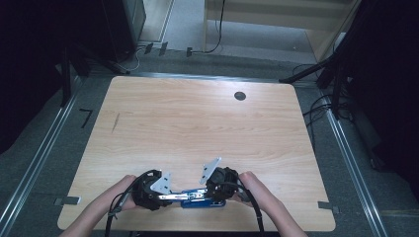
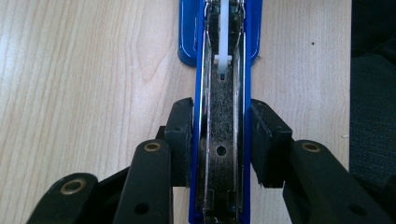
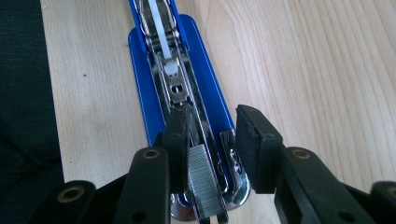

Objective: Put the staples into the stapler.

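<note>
A blue stapler lies swung open near the table's front edge, between my two grippers. My left gripper comes from the left. In the left gripper view its pads press both sides of the stapler, so my left gripper is shut on it. My right gripper meets the other end. In the right gripper view a strip of staples lies in the stapler's metal channel, next to the left pad. My right gripper stands open, its right pad clear of the strip.
The wooden table has a round cable hole at the back right. Its front edge runs just below the hands. Grey carpet, floor rails and cables surround it.
</note>
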`<state>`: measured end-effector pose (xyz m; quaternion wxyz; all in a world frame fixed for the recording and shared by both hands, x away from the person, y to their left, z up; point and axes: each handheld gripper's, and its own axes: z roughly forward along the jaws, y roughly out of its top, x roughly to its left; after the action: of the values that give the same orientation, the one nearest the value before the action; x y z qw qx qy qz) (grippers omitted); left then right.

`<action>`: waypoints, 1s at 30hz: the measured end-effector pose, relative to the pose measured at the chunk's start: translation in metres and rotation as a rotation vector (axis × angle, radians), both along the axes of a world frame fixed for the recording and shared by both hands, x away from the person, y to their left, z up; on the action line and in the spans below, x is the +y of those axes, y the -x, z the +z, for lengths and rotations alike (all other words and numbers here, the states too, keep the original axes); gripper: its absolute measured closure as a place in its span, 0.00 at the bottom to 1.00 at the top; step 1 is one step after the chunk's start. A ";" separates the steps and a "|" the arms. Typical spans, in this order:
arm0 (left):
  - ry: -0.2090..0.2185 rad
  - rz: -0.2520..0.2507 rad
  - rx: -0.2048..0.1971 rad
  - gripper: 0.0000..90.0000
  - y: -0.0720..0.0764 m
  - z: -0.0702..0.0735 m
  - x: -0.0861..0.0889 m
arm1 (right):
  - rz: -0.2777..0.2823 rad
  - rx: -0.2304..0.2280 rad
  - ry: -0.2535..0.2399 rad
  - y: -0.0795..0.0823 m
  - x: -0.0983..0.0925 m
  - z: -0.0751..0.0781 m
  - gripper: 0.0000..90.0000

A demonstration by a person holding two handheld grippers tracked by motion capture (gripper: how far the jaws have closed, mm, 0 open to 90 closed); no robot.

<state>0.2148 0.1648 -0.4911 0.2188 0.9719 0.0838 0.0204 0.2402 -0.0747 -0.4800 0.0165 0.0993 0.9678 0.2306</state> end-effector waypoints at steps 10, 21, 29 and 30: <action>-0.002 0.020 0.011 0.69 0.000 -0.001 0.008 | -0.031 0.013 -0.027 -0.001 -0.006 -0.002 0.74; 0.014 0.044 0.036 0.69 -0.001 -0.003 0.017 | -0.070 0.018 -0.058 0.001 -0.010 -0.005 0.74; 0.026 0.040 0.031 0.72 0.001 -0.002 0.019 | -0.084 0.026 -0.068 0.001 -0.011 -0.006 0.75; 0.031 0.041 0.027 0.72 0.001 -0.001 0.020 | -0.084 0.026 -0.068 0.001 -0.011 -0.006 0.75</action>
<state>0.2133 0.1845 -0.4917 0.2325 0.9666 0.1070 0.0103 0.2392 -0.0856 -0.4855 0.0104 0.1434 0.9545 0.2614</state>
